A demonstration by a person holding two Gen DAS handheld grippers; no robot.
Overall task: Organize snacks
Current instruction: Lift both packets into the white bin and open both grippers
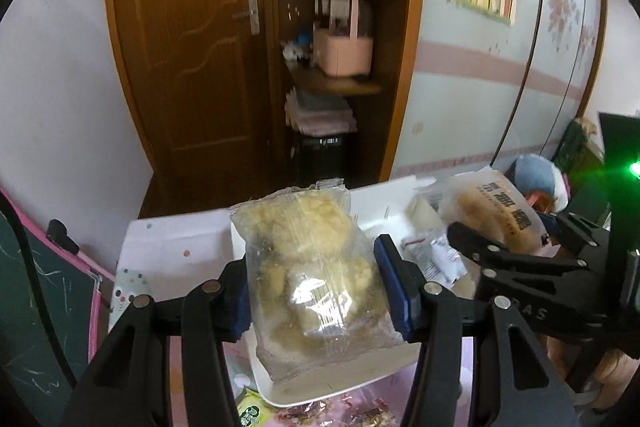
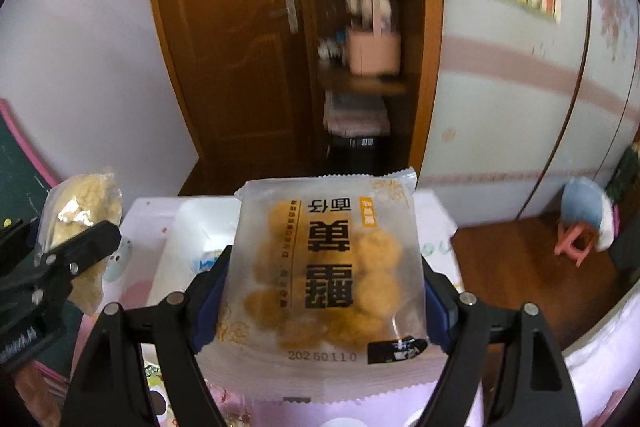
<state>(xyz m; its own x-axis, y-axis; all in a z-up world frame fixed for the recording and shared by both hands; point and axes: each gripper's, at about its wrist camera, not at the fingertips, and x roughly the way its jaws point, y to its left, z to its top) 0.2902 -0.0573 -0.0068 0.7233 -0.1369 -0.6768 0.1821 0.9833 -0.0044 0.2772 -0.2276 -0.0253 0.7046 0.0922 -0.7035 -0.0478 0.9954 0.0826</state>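
Note:
A clear bag of pale yellow crumbly snack [image 1: 304, 239] stands upright between the blue pads of my left gripper [image 1: 316, 283], which is shut on it above a white tray [image 1: 332, 383]. My right gripper [image 2: 324, 291] is shut on a frosted bag of orange-brown balls with black characters [image 2: 332, 227], held upright by its lower sides. The left wrist view has the right gripper [image 1: 516, 231] and its frosted bag [image 1: 496, 211] at the right. In the right wrist view the left gripper [image 2: 52, 235] and clear bag [image 2: 88, 203] are at the left. Both bags hang over the table's far part.
Small white packets [image 1: 436, 255] lie in the tray. A green snack pack [image 1: 250, 411] and foil wrappers rest on the pink tablecloth [image 1: 200, 355] near me. Beyond the table are a wooden door [image 1: 192, 47], shelves with a pink basket [image 1: 344, 51], and a pink stool [image 2: 576, 247].

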